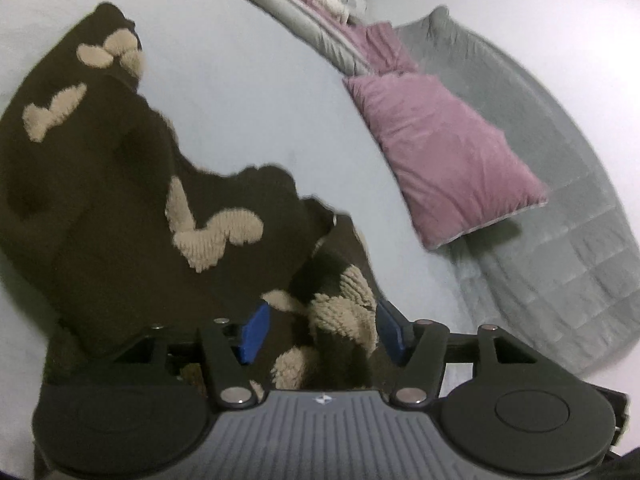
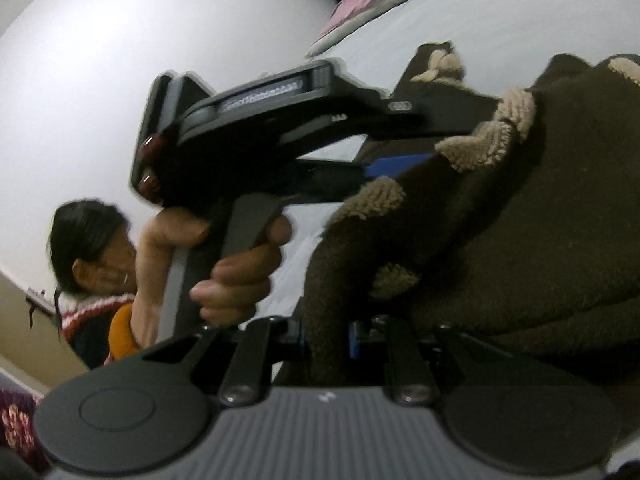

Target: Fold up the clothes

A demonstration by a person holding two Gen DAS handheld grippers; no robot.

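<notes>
The dark brown fleece garment (image 1: 120, 208) with tan fluffy patches spreads over the pale bed sheet (image 1: 248, 92). One bunched edge of it rises between the blue pads of the left tongs (image 1: 320, 332), which clamp it. The right tongs (image 2: 324, 340) pinch another fold of the same garment, narrow around it. A hand (image 2: 236, 276) holds the left tongs' handle. A pink pillow (image 1: 448, 156) lies well apart.

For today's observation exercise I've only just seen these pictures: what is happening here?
A person is folding a dark brown fleece garment with tan fuzzy patches over a pale bed sheet. The left tool has bunched fabric between its blue pads, which stand apart. The right tool is clamped on another part of the garment. A pink pillow and a grey quilt lie beyond.
</notes>
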